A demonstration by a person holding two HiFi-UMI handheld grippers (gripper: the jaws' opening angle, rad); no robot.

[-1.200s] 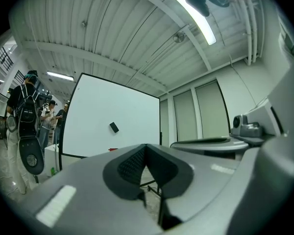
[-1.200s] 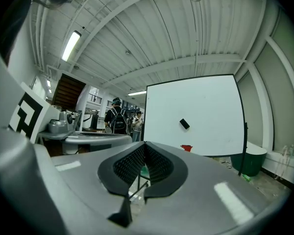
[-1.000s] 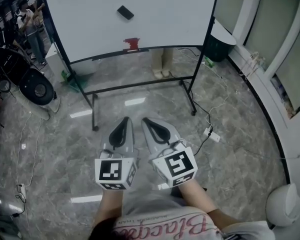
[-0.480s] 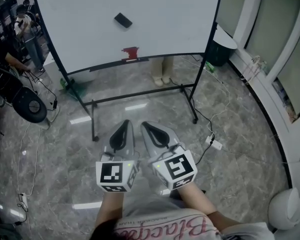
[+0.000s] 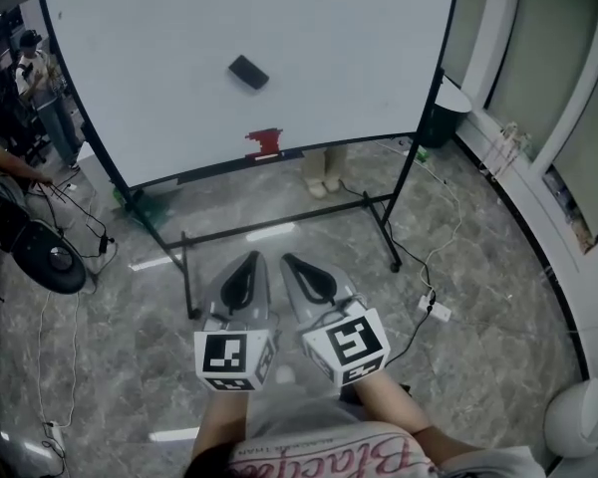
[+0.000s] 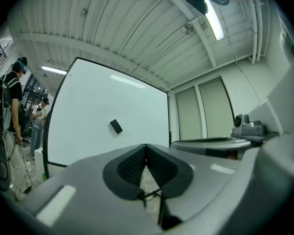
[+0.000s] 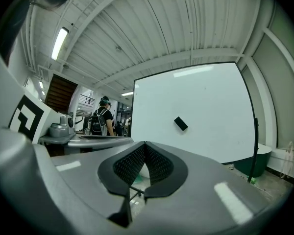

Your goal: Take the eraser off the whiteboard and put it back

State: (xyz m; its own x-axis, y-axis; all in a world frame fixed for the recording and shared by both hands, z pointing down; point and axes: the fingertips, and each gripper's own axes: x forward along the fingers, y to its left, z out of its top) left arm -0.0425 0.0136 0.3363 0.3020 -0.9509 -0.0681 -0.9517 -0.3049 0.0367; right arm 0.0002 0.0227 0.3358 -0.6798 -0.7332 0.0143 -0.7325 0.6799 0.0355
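Bystanders [image 5: 38,68] stood at far left, well clear of the job. Next in, the left gripper [image 5: 246,260] was held low over the stone floor [image 5: 100,297], jaws clenched tip to tip with nothing between them.

The whiteboard [image 5: 159,48] stood ahead on a black tube stand [image 5: 279,232]. The eraser [image 5: 248,72] sat flat on its white face, upper middle and tilted. It was above a red patch [image 5: 265,143] at the board's lower edge and well apart from both grippers.

The right gripper [image 5: 291,262] was just beside the left. Its jaws were also pressed together and empty. A dark bin [image 5: 441,108] stood past the board's right edge.

Handling, my read:
- The eraser was a small dark block, likely a light, rigid shell with a soft felt face against the board. It was probably held on by a magnet.
- It stood only slightly proud of the board, so there was little side wall to bite on.
- I'd take it across the narrow width on the two long sides, with the jaws turned to match its tilt.
- The jaws had to open first, then go in square to the board with the tips nearly touching the surface.
- Light clamp force should do. The shell could be slick, so centre the pads on it.
- Tip one edge off rather than drag it, because sliding could twist it out of the jaws.
- The board might rock on its stand if pushed, so keep forward pressure low when it goes back on.
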